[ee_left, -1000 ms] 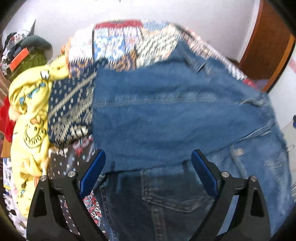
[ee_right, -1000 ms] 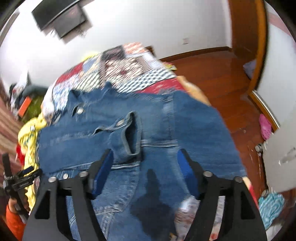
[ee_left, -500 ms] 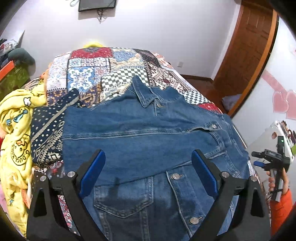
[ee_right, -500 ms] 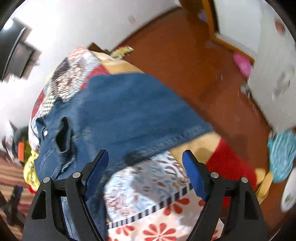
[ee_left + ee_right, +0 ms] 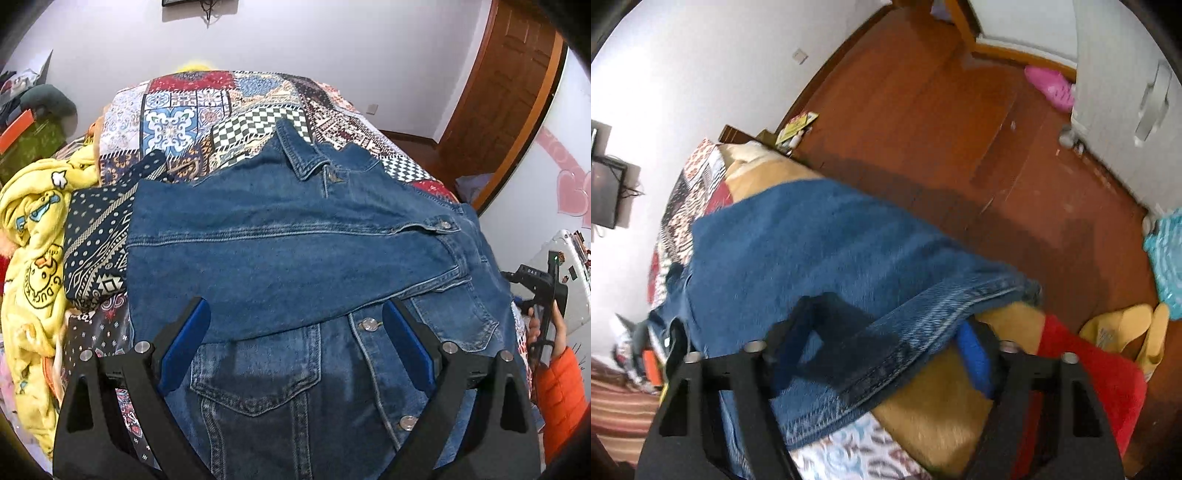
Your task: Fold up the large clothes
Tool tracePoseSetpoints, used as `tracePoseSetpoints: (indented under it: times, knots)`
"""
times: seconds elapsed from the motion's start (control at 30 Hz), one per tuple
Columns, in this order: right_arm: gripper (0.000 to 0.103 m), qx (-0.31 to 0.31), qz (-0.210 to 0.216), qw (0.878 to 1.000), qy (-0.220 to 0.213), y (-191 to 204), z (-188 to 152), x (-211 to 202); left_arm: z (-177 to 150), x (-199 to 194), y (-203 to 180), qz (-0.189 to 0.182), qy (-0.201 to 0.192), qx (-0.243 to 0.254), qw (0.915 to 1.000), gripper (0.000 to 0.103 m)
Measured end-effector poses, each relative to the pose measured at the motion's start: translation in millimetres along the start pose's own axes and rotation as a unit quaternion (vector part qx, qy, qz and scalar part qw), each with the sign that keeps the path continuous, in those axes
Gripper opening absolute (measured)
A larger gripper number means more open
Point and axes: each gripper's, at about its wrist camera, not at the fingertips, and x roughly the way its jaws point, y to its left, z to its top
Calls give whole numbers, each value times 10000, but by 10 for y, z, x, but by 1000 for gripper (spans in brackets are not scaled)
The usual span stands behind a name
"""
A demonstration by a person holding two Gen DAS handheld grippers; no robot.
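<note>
A blue denim jacket (image 5: pixel 295 258) lies front up on a patchwork bedspread (image 5: pixel 221 110), with one sleeve folded across its chest. My left gripper (image 5: pixel 295 343) is open and empty, hovering above the jacket's lower front. My right gripper (image 5: pixel 879 354) is open at the bed's right side; the jacket's hem (image 5: pixel 886 350) hangs between its fingers, and the frames do not show them touching it. The right gripper also shows in the left wrist view (image 5: pixel 539 291) at the far right.
A yellow garment (image 5: pixel 33 258) and a dark patterned cloth (image 5: pixel 96 240) lie left of the jacket. Red and tan bedding (image 5: pixel 1071 369) hangs at the bed's edge. Wooden floor (image 5: pixel 942 129) with yellow slippers (image 5: pixel 1126 332) lies beyond it.
The left gripper has pulled back a little from the jacket. The right gripper has swung to the bed's right edge and dropped to the jacket's hem.
</note>
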Motion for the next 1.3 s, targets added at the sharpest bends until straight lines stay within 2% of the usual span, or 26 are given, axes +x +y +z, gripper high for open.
tracePoseSetpoints:
  times: [0.03, 0.1, 0.2, 0.4, 0.53, 0.63, 0.67, 0.77, 0.87, 1.1, 1.27, 1.3]
  knots:
    - [47, -93, -131, 9998, -109, 48, 8, -24, -12, 3, 6, 15, 3, 1, 10000, 95]
    - [23, -213, -348, 9989, -246, 93, 27, -68, -29, -3, 15, 35, -5, 9, 10000, 95]
    - [14, -351, -330, 9978, -447, 158, 64, -189, -41, -39, 13, 66, -45, 67, 9999, 95]
    - [11, -739, 301, 9889, -1253, 589, 120, -820, -71, -179, 12, 92, -229, 191, 9995, 95]
    - [10, -1550, 785, 9714, -1620, 1269, 11, -1246, -108, -253, 27, 60, -310, 200, 9993, 95]
    - [10, -2130, 1125, 9562, -1663, 1673, -175, -1401, -143, -298, 62, 21, -338, 183, 9993, 95]
    - [10, -2411, 1223, 9492, -1610, 1847, -284, -1424, -149, -307, 71, 15, -342, 179, 9993, 95]
    - [10, -2909, 1331, 9382, -1322, 2154, -551, -1347, -171, -344, 105, 18, -352, 188, 9992, 95]
    - [10, -3203, 1429, 9321, -902, 2306, -806, -1117, -196, -391, 131, 25, -367, 201, 9991, 95]
    - [10, -3475, 1106, 9309, 191, 2338, -1235, -383, -260, -466, 100, 40, -385, 342, 9987, 95]
    - [10, -3737, 804, 9216, 673, 2298, -1480, -184, -226, -423, -63, -29, -298, 521, 9982, 95]
    - [13, -3762, 731, 9209, 714, 2268, -1493, -163, -209, -424, -111, -63, -303, 573, 9979, 95]
